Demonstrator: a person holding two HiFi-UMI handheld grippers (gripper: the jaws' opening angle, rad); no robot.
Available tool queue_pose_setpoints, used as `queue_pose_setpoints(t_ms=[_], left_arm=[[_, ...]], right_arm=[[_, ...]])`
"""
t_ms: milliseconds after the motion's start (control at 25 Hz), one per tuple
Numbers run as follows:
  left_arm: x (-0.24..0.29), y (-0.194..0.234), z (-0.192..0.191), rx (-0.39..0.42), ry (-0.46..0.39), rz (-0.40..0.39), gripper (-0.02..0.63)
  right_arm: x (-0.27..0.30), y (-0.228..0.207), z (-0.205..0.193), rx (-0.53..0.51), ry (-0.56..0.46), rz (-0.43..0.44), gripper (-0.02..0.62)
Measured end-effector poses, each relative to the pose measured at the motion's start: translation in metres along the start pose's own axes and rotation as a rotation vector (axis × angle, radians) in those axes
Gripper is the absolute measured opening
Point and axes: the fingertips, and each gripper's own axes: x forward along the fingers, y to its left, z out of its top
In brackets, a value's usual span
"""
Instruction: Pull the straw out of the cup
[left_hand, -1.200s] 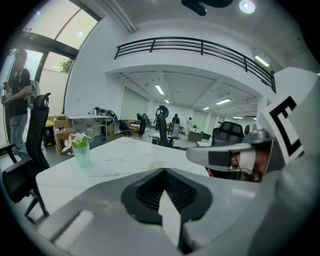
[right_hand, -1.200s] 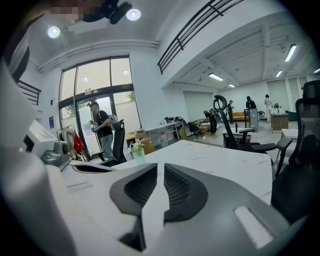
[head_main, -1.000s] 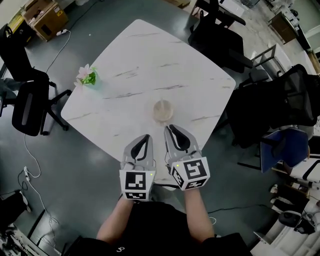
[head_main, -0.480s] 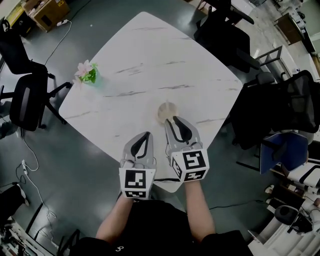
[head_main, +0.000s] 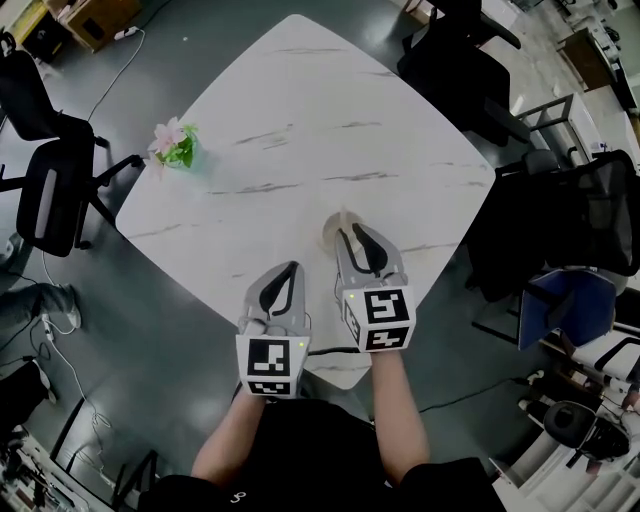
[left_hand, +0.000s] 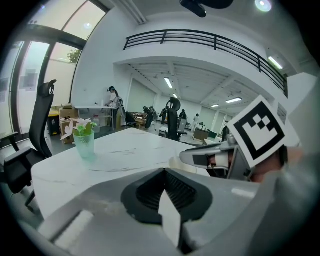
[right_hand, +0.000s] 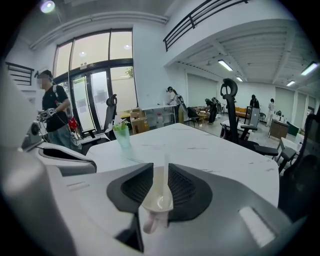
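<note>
- My right gripper (right_hand: 160, 172) hangs over the cup (right_hand: 158, 200) near the desk's (head_main: 300, 120) front edge. Its jaws are set to a narrow gap.
- The straw (right_hand: 166, 170) stands upright in that gap, close against one pad. I judge it not yet pinched.
- My left gripper (left_hand: 164, 171) hovers beside it, jaws pressed together on nothing.
- Nothing is pulled yet: the straw sits in the cup, so clamping and lifting remain.

I am seeing the white marble tabletop (head_main: 300, 120) lying bare beyond and left of the pale plastic cup (head_main: 336, 224). The green vase of pink flowers (head_main: 178, 150) is standing well apart, near the left corner. My left gripper (head_main: 290, 270) is crowding close beside the right gripper (head_main: 357, 236), and black office chairs (head_main: 590, 210) are ringing the table.
</note>
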Motion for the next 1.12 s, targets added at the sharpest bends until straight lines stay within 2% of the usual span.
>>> queue_pose_setpoints(t_ms=[600, 920, 1120], left_arm=[[0.011, 0.021, -0.004, -0.025, 0.016, 0.019, 0.002], [0.009, 0.025, -0.004, -0.028, 0.019, 0.030, 0.002], [0.007, 0.022, 0.001, -0.018, 0.010, 0.028, 0.002]], right_arm=[[0.032, -0.007, -0.019, -0.086, 0.167, -0.046, 0.095], [0.034, -0.010, -0.018, -0.095, 0.188, -0.082, 0.060], [0.032, -0.011, -0.016, -0.078, 0.167, -0.082, 0.049]])
